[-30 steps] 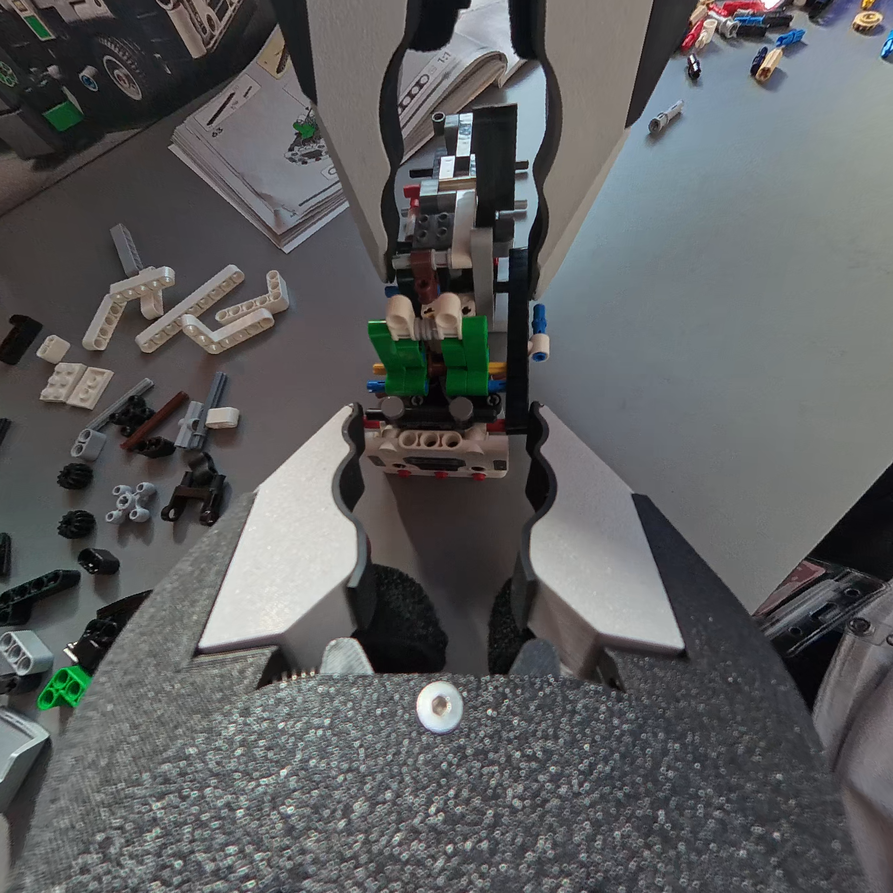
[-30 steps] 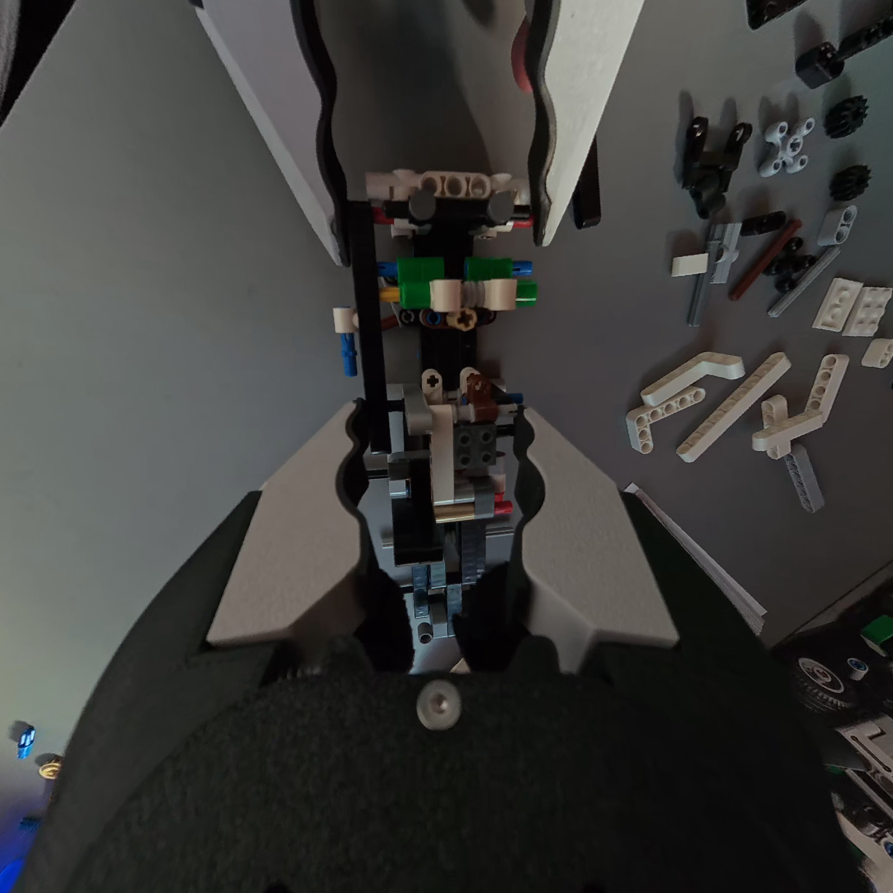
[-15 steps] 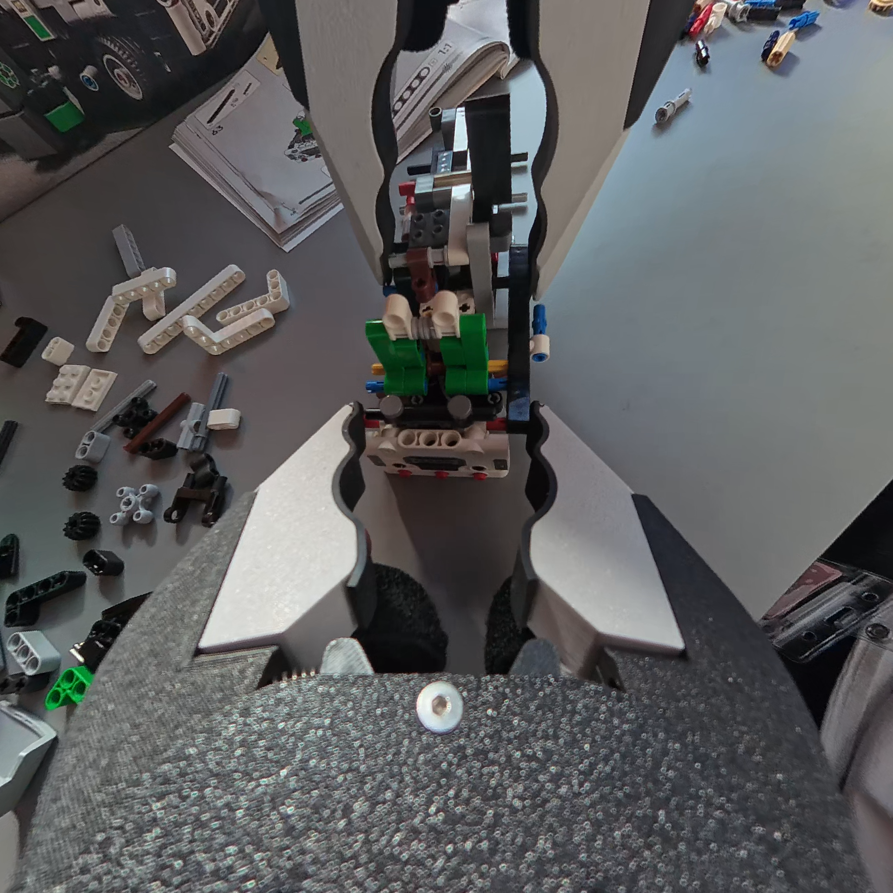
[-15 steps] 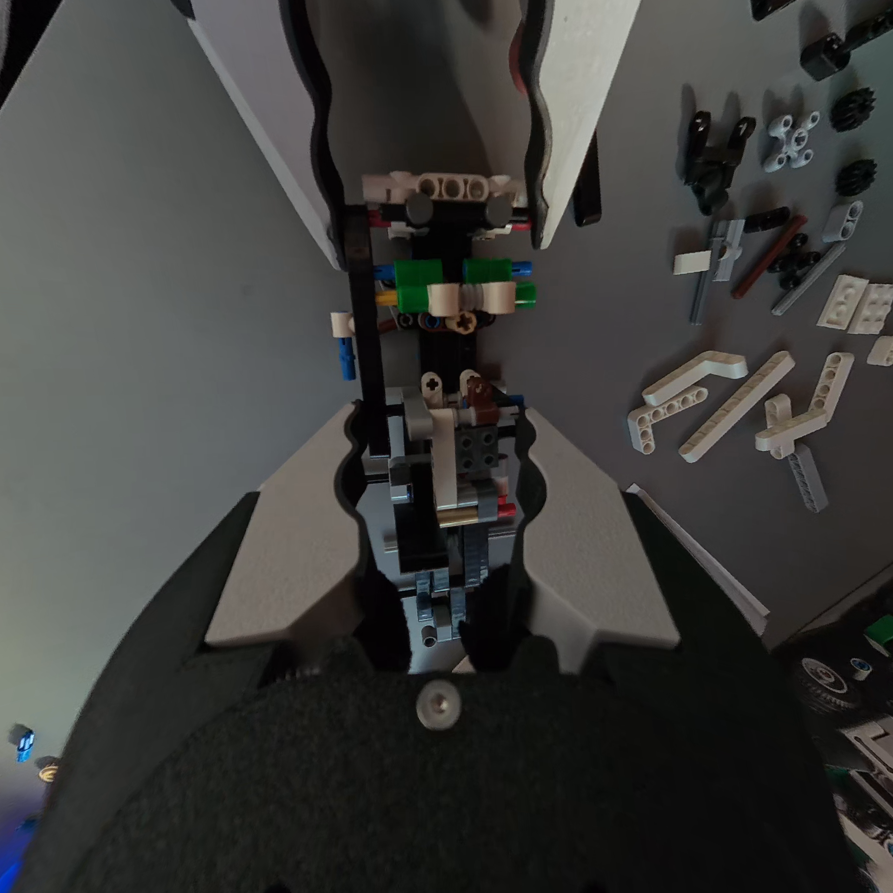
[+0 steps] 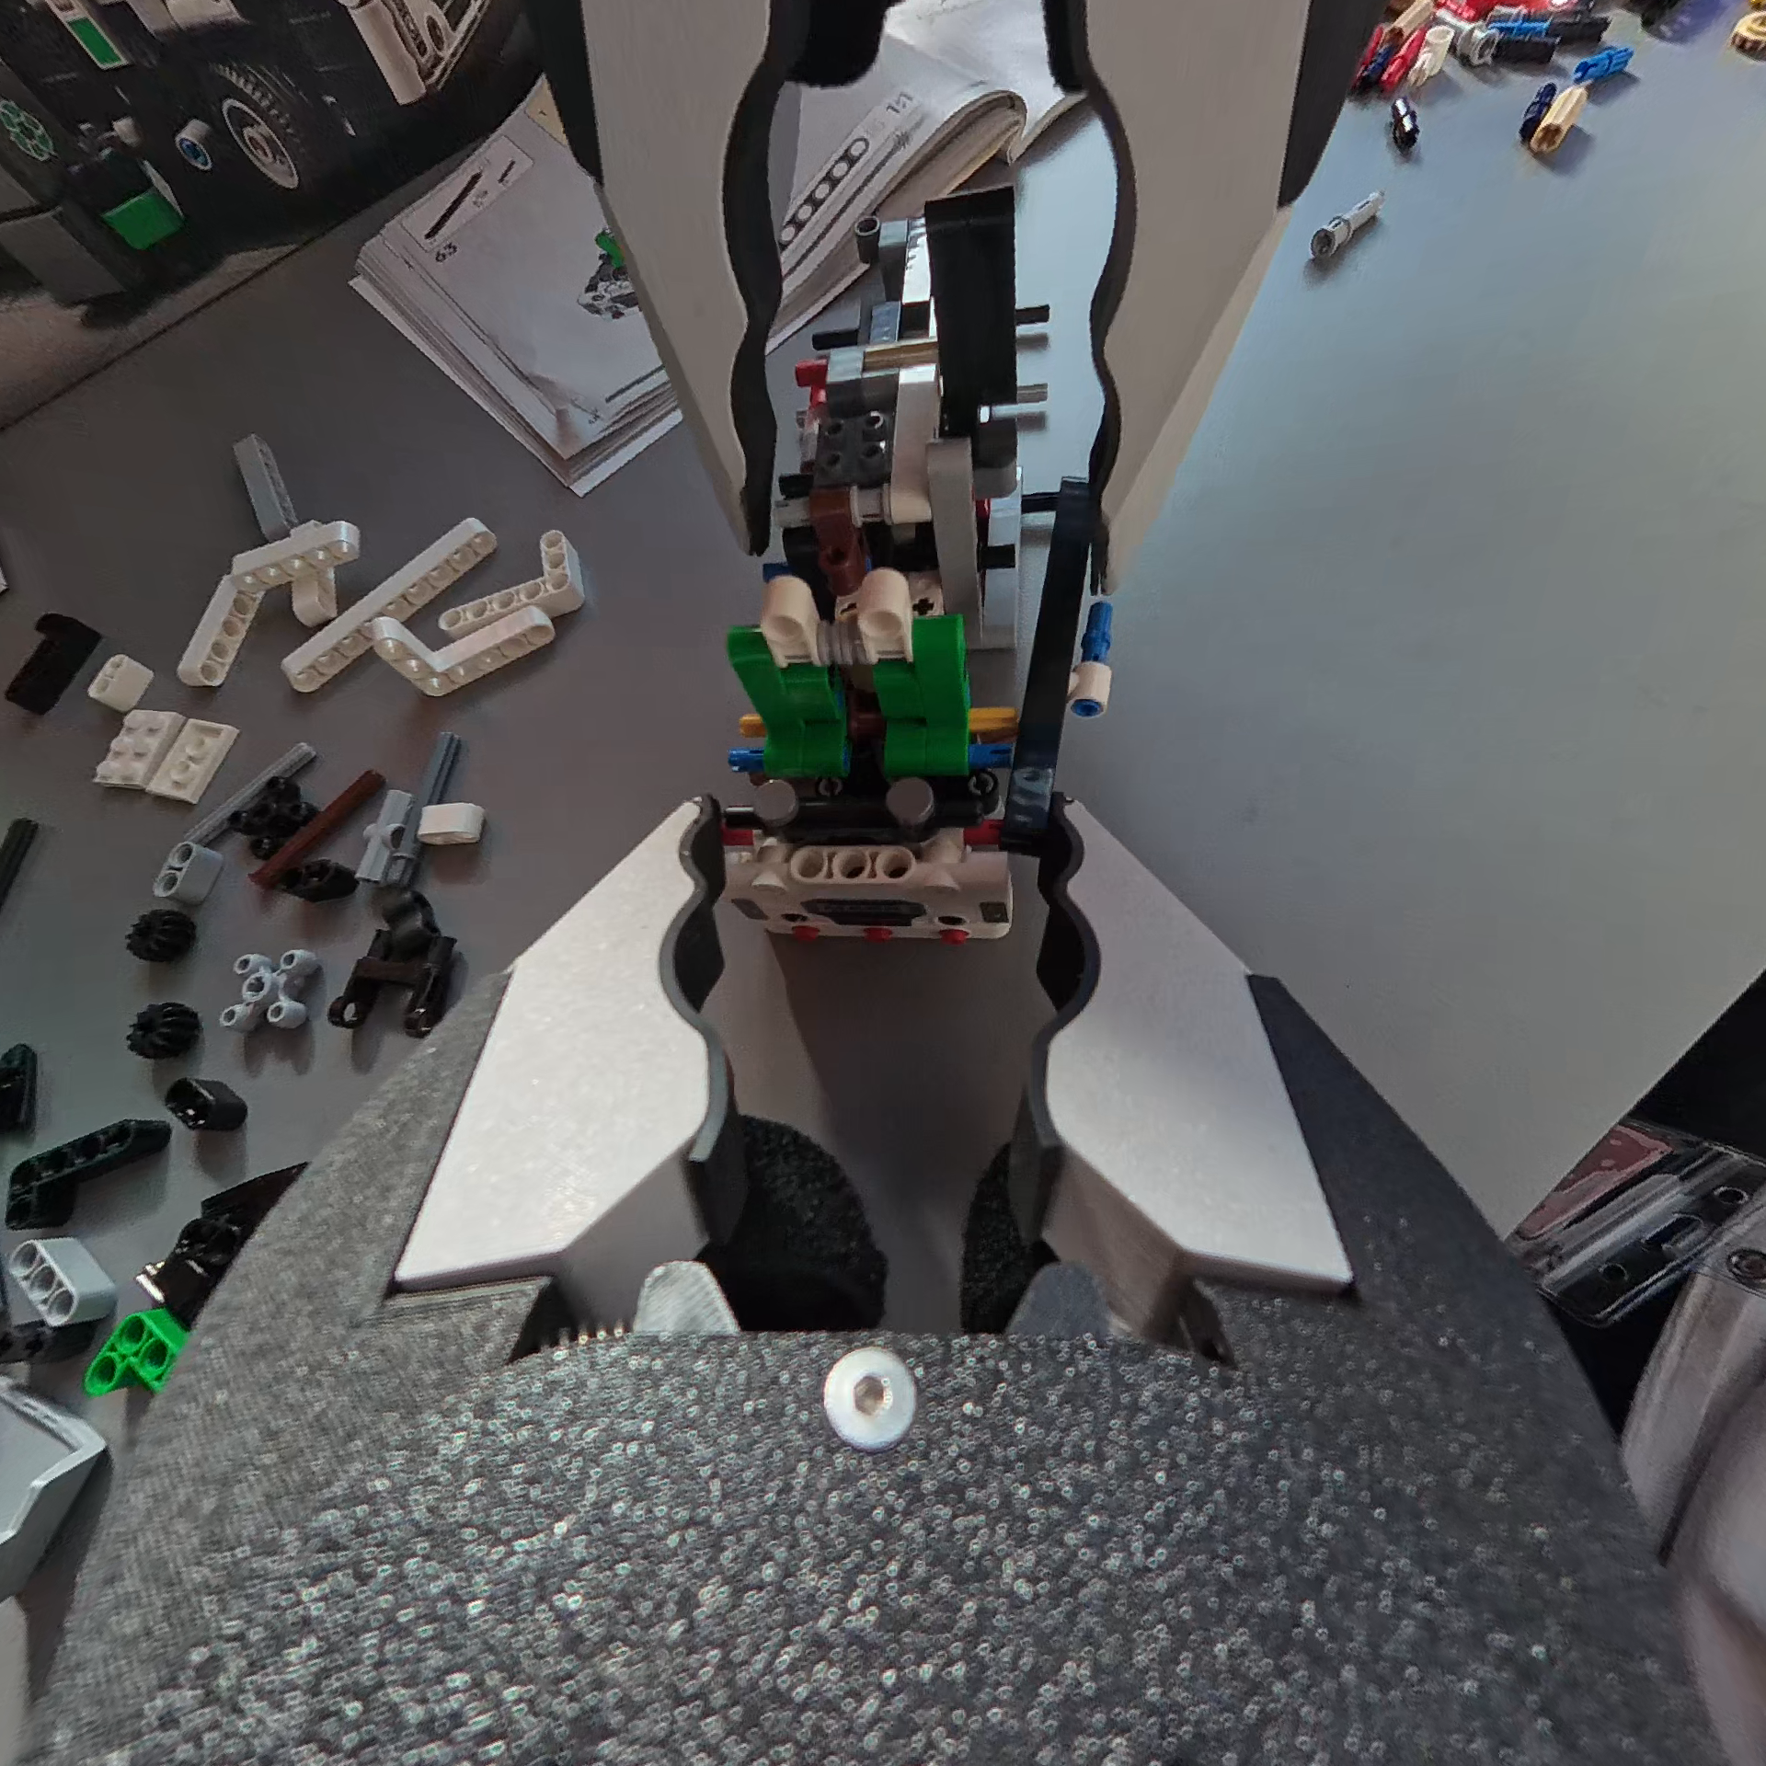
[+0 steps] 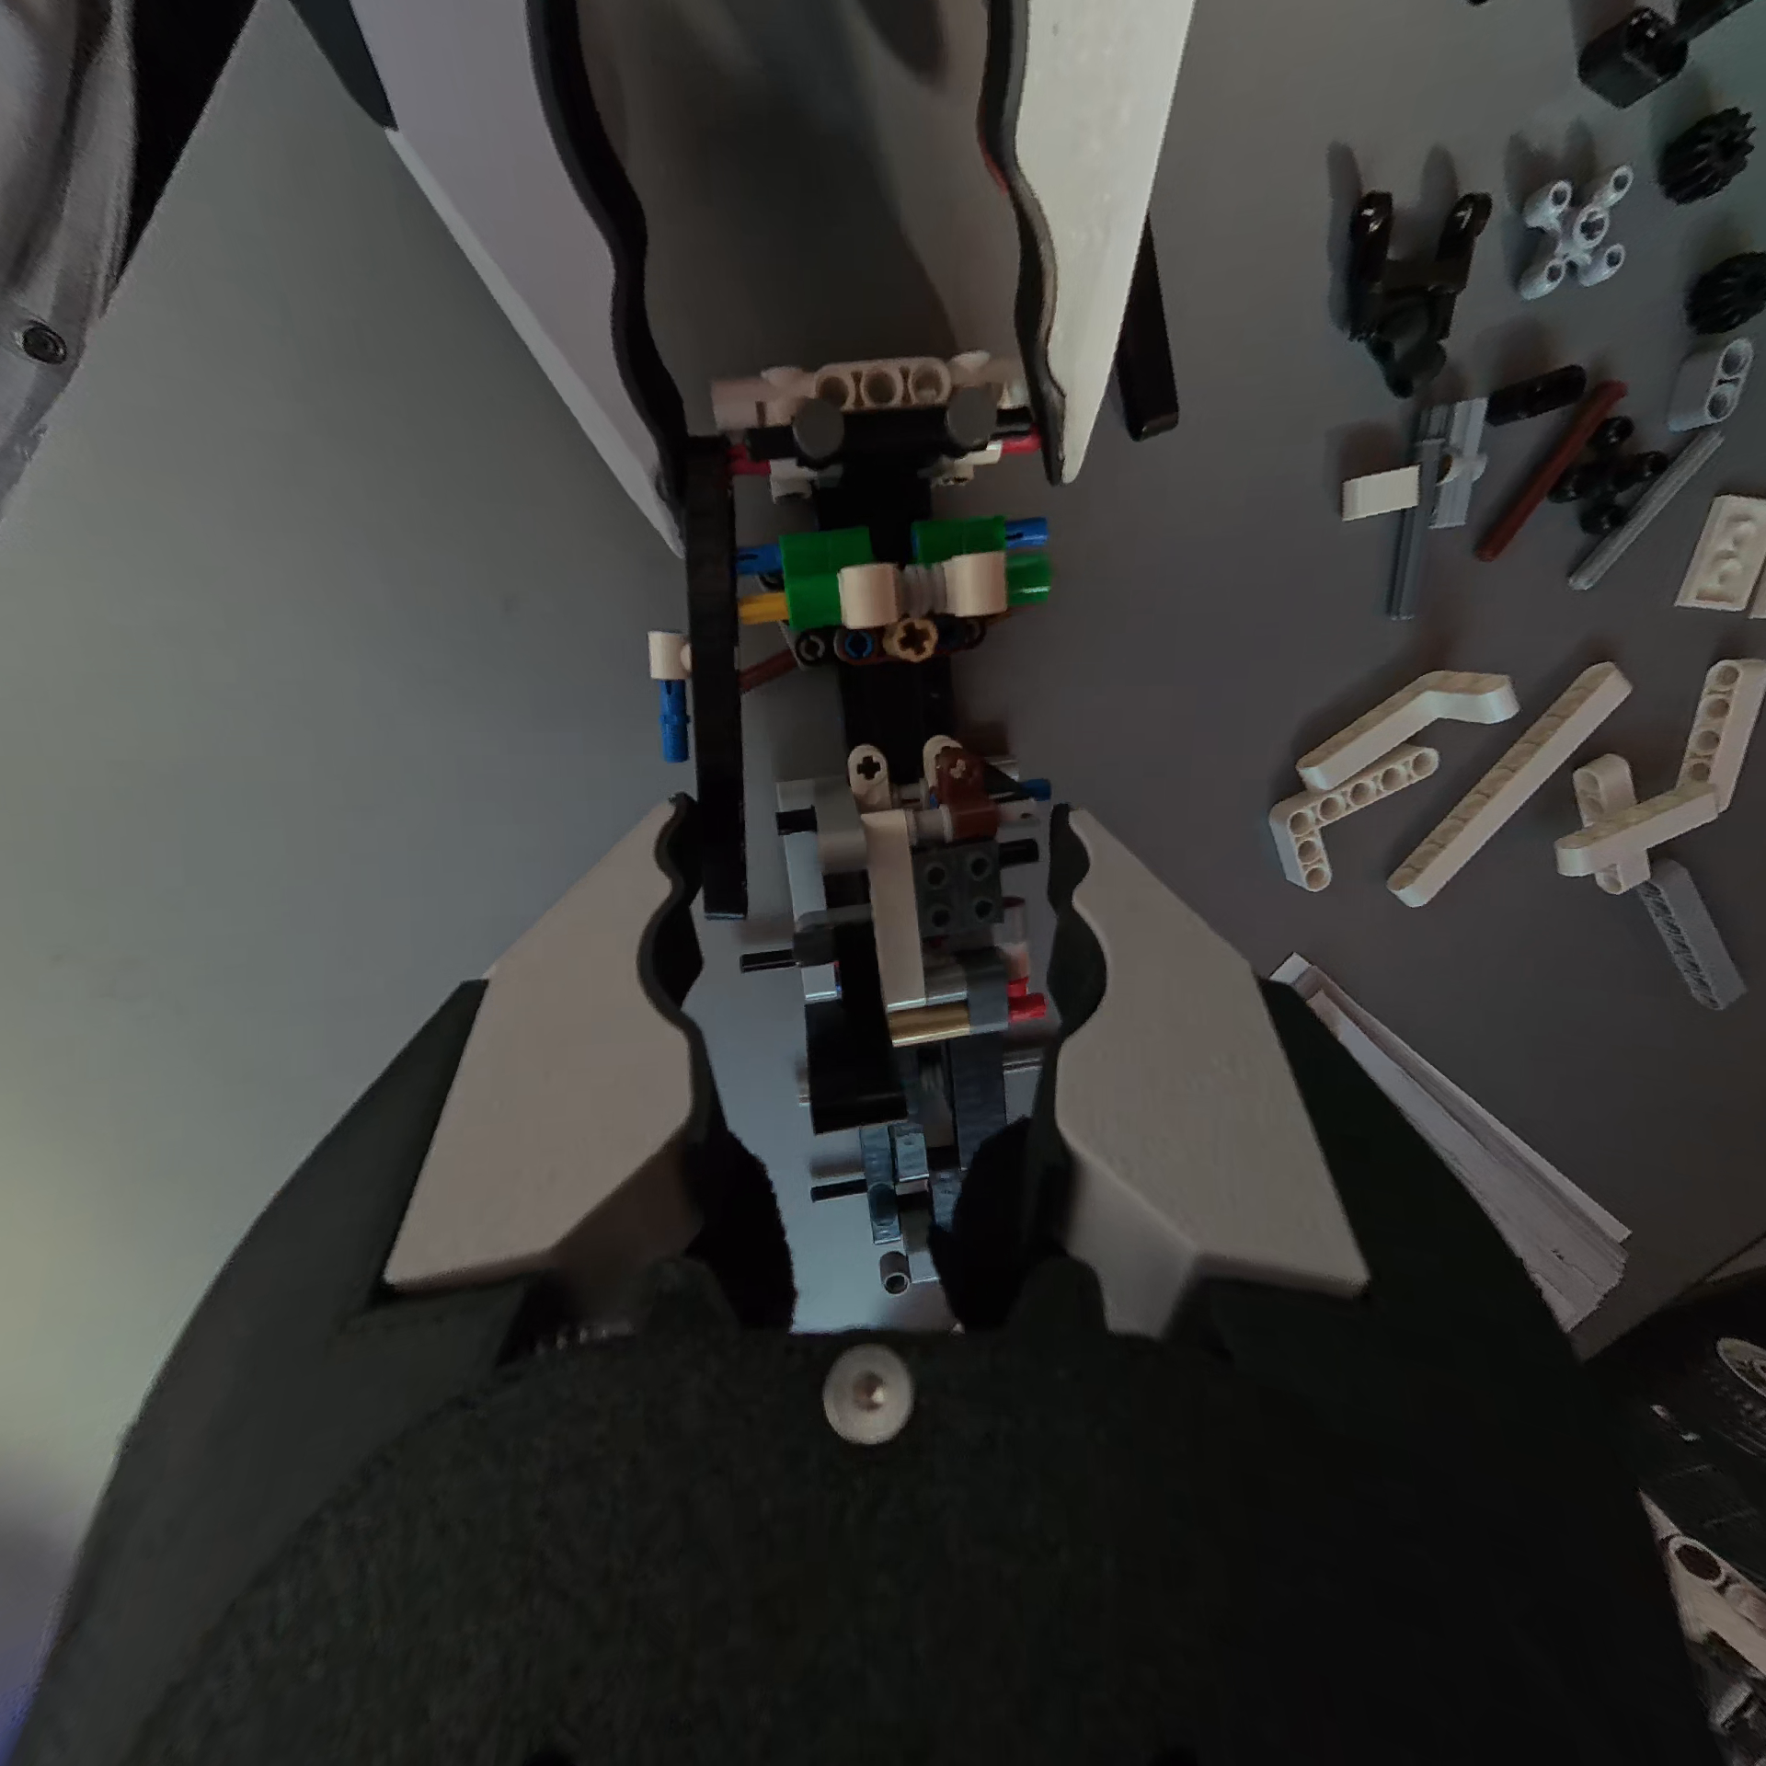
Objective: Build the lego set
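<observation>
A long lego assembly (image 5: 865, 688) with green blocks, a white end block and a black side beam is held between both grippers over the grey table (image 5: 1433, 669). My left gripper (image 5: 879, 831) is shut on its white end. My right gripper (image 6: 865, 827) is shut on the opposite grey and black end (image 6: 917, 956). Each gripper also shows at the top of the other's view, the right gripper in the left wrist view (image 5: 927, 554) and the left gripper in the right wrist view (image 6: 865, 473). I cannot tell whether the assembly touches the table.
Loose white beams (image 5: 382, 612), black gears (image 5: 162, 984) and small grey and black parts lie left of the assembly. An instruction booklet (image 5: 535, 325) and the set's box (image 5: 191, 124) lie beyond. Coloured pins (image 5: 1472, 57) lie far right. A sleeve (image 5: 1701, 1386) is at the right edge. The grippers' ends are close to 6 centimeters from one another.
Both grippers keep their hold on the assembly. The views shift only slightly.
</observation>
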Demonstrator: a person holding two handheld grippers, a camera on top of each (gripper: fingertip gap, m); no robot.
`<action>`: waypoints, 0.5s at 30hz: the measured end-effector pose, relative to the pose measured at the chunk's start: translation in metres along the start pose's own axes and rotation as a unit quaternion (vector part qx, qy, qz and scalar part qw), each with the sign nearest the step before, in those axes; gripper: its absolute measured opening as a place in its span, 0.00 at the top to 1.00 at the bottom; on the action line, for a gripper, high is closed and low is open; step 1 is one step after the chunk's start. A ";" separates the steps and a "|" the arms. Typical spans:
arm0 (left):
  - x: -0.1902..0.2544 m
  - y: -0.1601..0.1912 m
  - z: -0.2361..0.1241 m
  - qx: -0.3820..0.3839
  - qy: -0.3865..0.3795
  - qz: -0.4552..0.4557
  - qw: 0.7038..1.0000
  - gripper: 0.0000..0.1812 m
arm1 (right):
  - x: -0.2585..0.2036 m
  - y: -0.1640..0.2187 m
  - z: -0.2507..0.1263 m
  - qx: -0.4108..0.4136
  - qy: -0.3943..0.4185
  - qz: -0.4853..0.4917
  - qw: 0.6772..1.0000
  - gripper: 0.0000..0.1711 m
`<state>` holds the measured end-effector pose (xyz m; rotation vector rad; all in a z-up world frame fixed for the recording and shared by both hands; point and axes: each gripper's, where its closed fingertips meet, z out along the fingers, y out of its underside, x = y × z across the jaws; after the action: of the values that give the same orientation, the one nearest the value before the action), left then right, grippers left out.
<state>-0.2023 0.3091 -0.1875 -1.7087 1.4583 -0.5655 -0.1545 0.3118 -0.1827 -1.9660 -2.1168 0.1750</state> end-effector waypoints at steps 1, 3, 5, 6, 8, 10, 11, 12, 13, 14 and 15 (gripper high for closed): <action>0.000 0.000 0.000 0.000 0.000 0.000 1.000 0.64 | -0.001 -0.004 -0.002 0.008 0.000 -0.002 1.000 0.59; 0.000 0.000 0.000 0.001 0.000 -0.003 1.000 0.64 | 0.000 -0.008 -0.004 0.012 0.006 -0.014 1.000 0.61; -0.001 0.000 0.000 0.001 0.002 -0.007 1.000 0.64 | 0.001 -0.008 -0.006 0.005 0.010 -0.022 1.000 0.61; -0.001 0.000 0.000 0.002 0.002 -0.008 1.000 0.64 | 0.000 -0.009 -0.006 0.007 0.010 -0.025 1.000 0.62; -0.001 0.000 0.000 0.001 0.001 -0.007 1.000 0.64 | 0.000 -0.009 -0.002 0.001 0.012 -0.029 0.999 0.61; -0.001 0.000 0.000 0.000 -0.001 -0.003 1.000 0.64 | 0.000 -0.009 0.002 -0.001 0.017 -0.037 0.999 0.62; 0.000 0.000 0.000 0.000 -0.001 -0.002 1.000 0.64 | 0.001 -0.009 0.002 -0.003 0.017 -0.040 0.999 0.62; 0.000 0.000 0.000 0.000 -0.001 -0.002 1.000 0.64 | 0.002 -0.009 0.003 -0.004 0.015 -0.042 0.999 0.63; 0.000 0.000 0.000 -0.001 -0.001 -0.001 1.000 0.64 | 0.003 -0.009 0.003 -0.007 0.015 -0.045 0.999 0.65; 0.000 0.000 0.000 -0.001 -0.002 0.000 1.000 0.64 | 0.003 -0.009 0.003 -0.010 0.014 -0.047 0.999 0.65; 0.000 0.000 0.000 -0.001 -0.002 0.000 1.000 0.64 | 0.003 -0.009 0.002 -0.013 0.012 -0.048 0.999 0.65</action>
<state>-0.2023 0.3095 -0.1877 -1.7104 1.4555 -0.5600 -0.1638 0.3139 -0.1824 -1.8655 -2.2038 0.1065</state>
